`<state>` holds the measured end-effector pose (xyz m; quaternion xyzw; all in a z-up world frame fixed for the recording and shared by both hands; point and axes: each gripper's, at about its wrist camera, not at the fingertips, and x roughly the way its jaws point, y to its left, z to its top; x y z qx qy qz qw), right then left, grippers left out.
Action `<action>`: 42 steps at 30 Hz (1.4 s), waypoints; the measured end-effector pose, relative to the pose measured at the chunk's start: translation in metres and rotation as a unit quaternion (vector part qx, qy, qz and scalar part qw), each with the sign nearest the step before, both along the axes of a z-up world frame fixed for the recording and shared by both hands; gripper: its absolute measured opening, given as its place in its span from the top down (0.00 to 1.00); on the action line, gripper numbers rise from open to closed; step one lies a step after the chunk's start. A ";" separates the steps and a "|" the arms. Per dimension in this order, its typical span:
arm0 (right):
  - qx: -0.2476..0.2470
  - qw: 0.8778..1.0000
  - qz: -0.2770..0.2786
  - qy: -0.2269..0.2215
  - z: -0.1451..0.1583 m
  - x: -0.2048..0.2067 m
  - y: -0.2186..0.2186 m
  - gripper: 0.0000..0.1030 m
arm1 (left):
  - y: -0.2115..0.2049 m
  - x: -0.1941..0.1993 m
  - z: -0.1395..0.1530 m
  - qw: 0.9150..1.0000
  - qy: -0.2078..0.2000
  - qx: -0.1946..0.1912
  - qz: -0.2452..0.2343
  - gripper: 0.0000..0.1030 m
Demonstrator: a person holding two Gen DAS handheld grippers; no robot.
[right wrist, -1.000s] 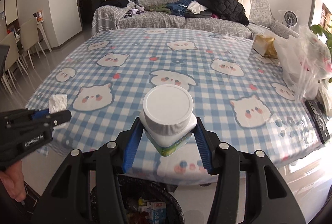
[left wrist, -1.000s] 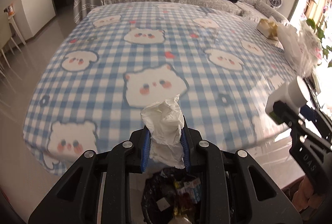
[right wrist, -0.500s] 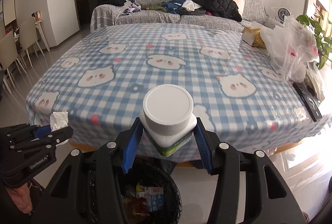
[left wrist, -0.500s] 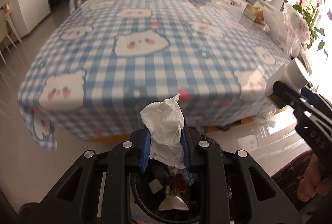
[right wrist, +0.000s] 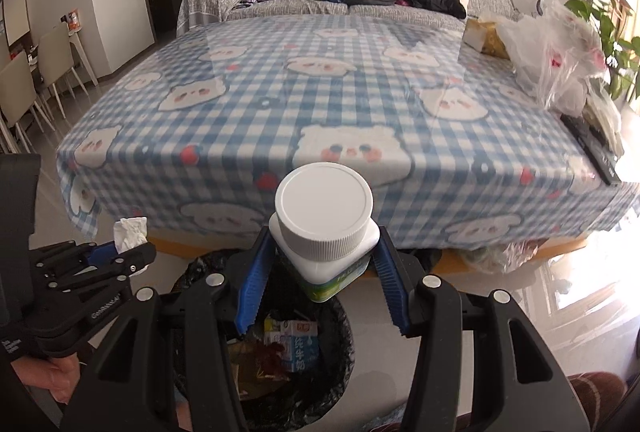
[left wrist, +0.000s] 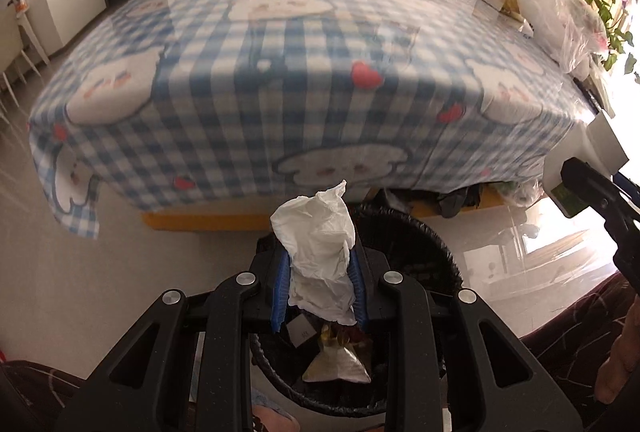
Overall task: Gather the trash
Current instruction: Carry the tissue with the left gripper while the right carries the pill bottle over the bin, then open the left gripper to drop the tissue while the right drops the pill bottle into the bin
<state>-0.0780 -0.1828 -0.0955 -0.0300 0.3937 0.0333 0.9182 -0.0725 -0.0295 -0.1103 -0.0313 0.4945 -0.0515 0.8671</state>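
My left gripper [left wrist: 320, 288] is shut on a crumpled white tissue [left wrist: 320, 252] that sticks up between its blue pads. It hangs over the black-lined trash bin [left wrist: 440, 244], which holds wrappers and cartons. My right gripper [right wrist: 322, 268] is shut on a white-capped bottle [right wrist: 324, 207] with a green label, also above the bin [right wrist: 344, 316]. In the right wrist view the left gripper [right wrist: 120, 256] with the tissue [right wrist: 129, 230] shows at the left. In the left wrist view the right gripper's fingers [left wrist: 596, 191] and the bottle [left wrist: 600, 147] show at the right edge.
A table in a blue checked bear-print cloth [right wrist: 340, 79] stands just beyond the bin. Plastic bags [right wrist: 556, 47], a tissue box [right wrist: 480, 31] and a remote [right wrist: 596, 151] lie on its right side. A grey sofa [right wrist: 360, 3] piled with clothes is behind, chairs [right wrist: 44, 67] at left.
Both grippers have drawn back off the table and sunk toward the bin, which now fills more of each view. Each still grips its item.
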 end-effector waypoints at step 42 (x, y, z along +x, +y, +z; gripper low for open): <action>0.000 0.997 -0.016 0.073 -0.100 -0.022 -0.030 0.53 | -0.080 -0.015 -0.101 0.997 0.061 0.007 -0.052 0.47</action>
